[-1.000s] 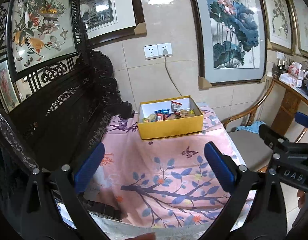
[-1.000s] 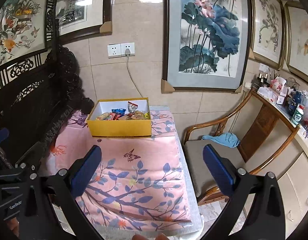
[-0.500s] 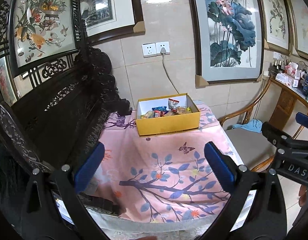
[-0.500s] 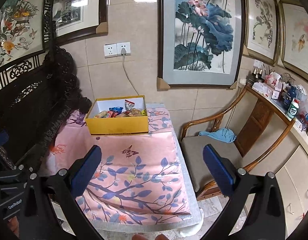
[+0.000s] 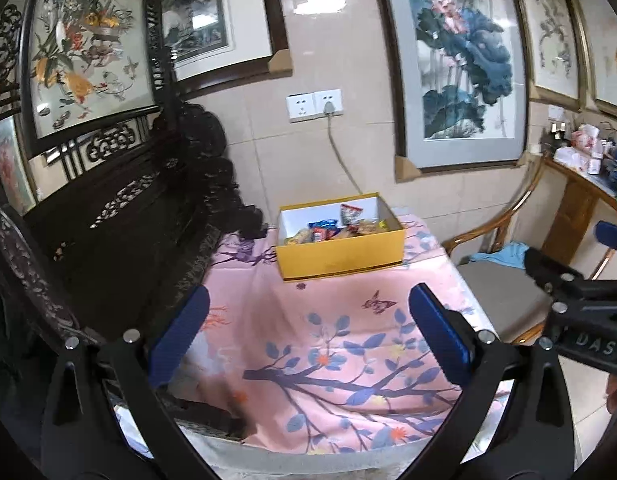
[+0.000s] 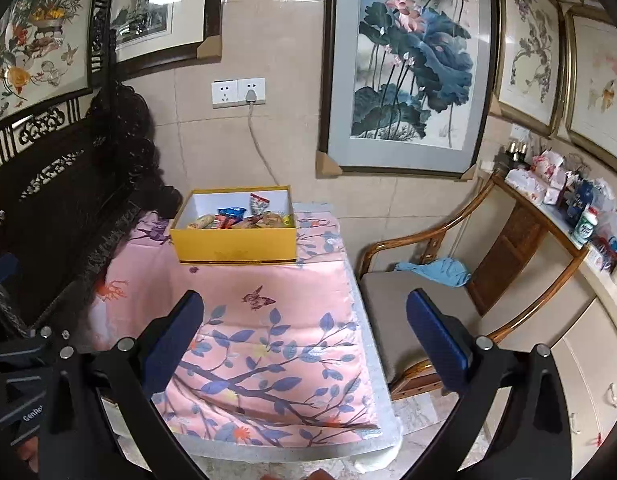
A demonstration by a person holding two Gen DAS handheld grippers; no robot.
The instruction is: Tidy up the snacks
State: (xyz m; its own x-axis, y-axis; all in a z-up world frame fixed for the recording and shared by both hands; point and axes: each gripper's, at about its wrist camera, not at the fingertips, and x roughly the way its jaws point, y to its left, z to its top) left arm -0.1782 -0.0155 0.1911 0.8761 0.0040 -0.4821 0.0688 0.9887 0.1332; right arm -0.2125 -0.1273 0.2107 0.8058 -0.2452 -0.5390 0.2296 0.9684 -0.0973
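1. Through the left wrist camera we see our left gripper (image 5: 308, 328) spread wide with nothing between its blue pads (image 5: 179, 334), held above the near edge of the surface (image 5: 336, 344), which is draped in a pink floral cloth. The yellow box (image 5: 342, 254) sits at 12 o'clock at the far end of the surface, near the wall, with the snacks (image 5: 336, 230) piled inside it along its front wall. At 3 o'clock the black body of our right gripper (image 5: 580, 312) shows beside us.

2. Through the right wrist camera we see our right gripper (image 6: 304, 324) also spread wide and empty, over the near right corner of the surface (image 6: 268, 320). The yellow box (image 6: 236, 246) lies at 11 o'clock at the far end, the snacks (image 6: 244, 218) inside it. A wooden chair (image 6: 428, 300) stands just beside the surface at 2 o'clock, a blue cloth (image 6: 434, 272) on its seat. At 9 o'clock part of our left gripper (image 6: 20, 356) shows.
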